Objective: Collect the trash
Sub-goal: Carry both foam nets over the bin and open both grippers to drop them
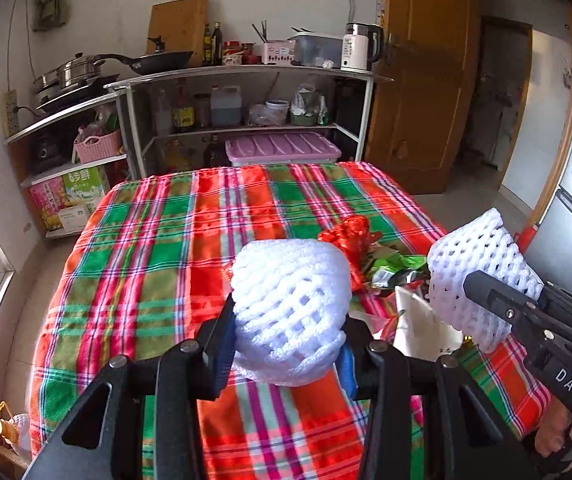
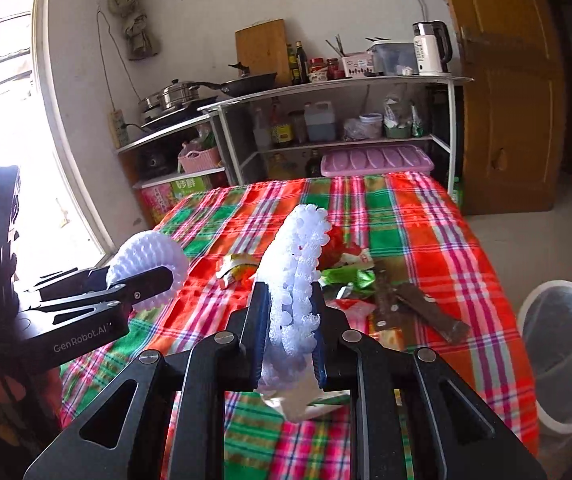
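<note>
Evidently mid-collection: left gripper (image 1: 286, 320) and right gripper (image 2: 290, 320) each clenched a white foam fruit net (image 1: 286, 304), lifted; next, the white lined bin (image 2: 558, 356) beside the plaid-clothed table (image 2: 426, 216).

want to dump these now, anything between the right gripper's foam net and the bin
Nothing visible does. The right gripper holds its foam net above the table; the bin stands open on the floor off the table's right edge.

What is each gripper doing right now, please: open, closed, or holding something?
Left gripper: closed on a white foam net.
Right gripper: closed on a second foam net.
</note>
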A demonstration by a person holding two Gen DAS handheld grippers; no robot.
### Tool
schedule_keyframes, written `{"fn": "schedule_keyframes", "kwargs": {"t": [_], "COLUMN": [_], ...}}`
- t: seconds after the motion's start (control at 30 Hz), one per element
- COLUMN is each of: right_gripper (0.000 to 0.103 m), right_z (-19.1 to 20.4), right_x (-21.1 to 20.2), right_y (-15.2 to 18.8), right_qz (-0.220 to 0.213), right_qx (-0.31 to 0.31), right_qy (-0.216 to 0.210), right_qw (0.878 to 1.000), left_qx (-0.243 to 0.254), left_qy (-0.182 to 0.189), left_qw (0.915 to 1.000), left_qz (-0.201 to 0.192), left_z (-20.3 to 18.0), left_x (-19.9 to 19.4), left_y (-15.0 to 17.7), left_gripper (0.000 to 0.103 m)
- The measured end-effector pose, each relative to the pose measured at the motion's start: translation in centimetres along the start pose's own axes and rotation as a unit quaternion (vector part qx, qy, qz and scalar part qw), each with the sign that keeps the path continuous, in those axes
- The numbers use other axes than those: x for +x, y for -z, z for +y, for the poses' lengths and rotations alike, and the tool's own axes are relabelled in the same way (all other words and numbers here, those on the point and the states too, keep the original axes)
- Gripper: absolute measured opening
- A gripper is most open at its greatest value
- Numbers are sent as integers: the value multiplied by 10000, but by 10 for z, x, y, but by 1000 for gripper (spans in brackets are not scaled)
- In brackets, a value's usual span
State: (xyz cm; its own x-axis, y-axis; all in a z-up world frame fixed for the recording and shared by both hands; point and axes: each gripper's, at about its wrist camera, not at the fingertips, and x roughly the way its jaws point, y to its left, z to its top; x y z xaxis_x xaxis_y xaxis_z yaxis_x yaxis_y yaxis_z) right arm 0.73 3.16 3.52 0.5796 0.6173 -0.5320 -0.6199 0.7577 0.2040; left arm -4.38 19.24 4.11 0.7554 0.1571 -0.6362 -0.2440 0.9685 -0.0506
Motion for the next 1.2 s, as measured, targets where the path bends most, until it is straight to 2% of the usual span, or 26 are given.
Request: {"fn": "schedule_keyframes", "kwargs": {"t": [0.4, 0.6, 0.93, 1.2], "right_gripper": [20, 20, 20, 20], "right_z": [-86, -120, -180, -237], "right_x": [-49, -69, -98, -109], "right_y": [-4, 2, 18, 34], "right_qz": [-338, -272, -205, 26], "right_qx": [631, 740, 1130, 1371], "right_qy": [915, 1379, 2097, 2560], "right_qw": [9932, 9873, 9710, 9569], "left_qx": [490, 726, 1323, 1562], "left_qy": [808, 1262, 1596, 1793], "left_qw": [9955, 9893, 9782, 9706], "left_qz": [-52, 31, 80, 374], "left_z": [-89, -138, -230, -290], "left_x": [20, 34, 53, 81], "left_y": [-22, -27, -25, -22], "left_gripper": [44, 44, 44, 45]}}
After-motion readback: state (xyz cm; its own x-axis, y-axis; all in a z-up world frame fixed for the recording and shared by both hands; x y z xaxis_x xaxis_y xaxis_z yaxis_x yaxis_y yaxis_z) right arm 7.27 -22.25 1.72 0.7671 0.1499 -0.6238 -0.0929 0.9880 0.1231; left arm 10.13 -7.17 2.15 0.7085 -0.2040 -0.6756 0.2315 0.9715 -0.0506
